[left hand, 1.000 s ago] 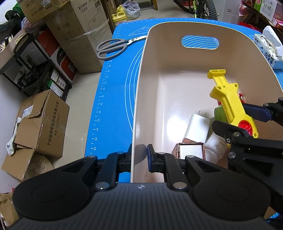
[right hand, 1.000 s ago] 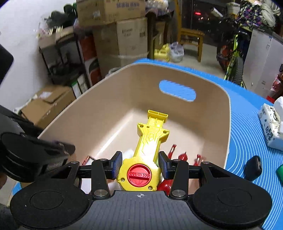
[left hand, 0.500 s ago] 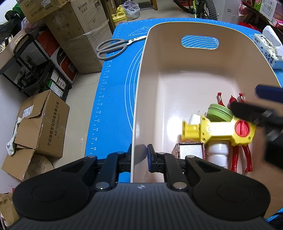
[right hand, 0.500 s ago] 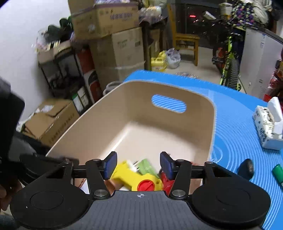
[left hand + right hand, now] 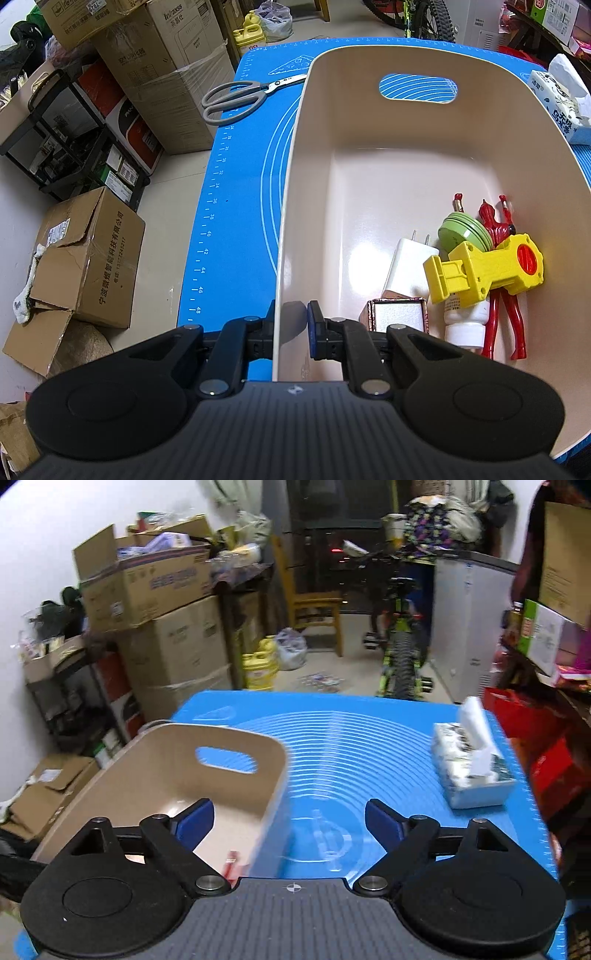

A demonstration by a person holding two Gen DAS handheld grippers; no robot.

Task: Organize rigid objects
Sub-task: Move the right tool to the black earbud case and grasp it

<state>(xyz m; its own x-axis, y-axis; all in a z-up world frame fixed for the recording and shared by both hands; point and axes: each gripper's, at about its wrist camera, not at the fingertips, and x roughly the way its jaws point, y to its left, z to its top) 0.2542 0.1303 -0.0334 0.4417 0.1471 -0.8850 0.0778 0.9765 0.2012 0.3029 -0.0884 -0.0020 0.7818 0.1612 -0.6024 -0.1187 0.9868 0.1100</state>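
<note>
left gripper (image 5: 291,328): fingers either side of beige bin (image 5: 295,177) near wall, closed on its rim | bin contents, right side: yellow toy (image 5: 480,271) lying over red figure (image 5: 498,295), green disc (image 5: 463,230), white bottle (image 5: 463,321); white charger (image 5: 406,266) and small framed box (image 5: 399,315) beside | blue mat (image 5: 236,199): grey scissors (image 5: 240,98) beyond bin's far-left corner; tissue pack (image 5: 561,107) at right

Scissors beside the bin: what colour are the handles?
Grey handles on the scissors, clearest in the left wrist view.
</note>
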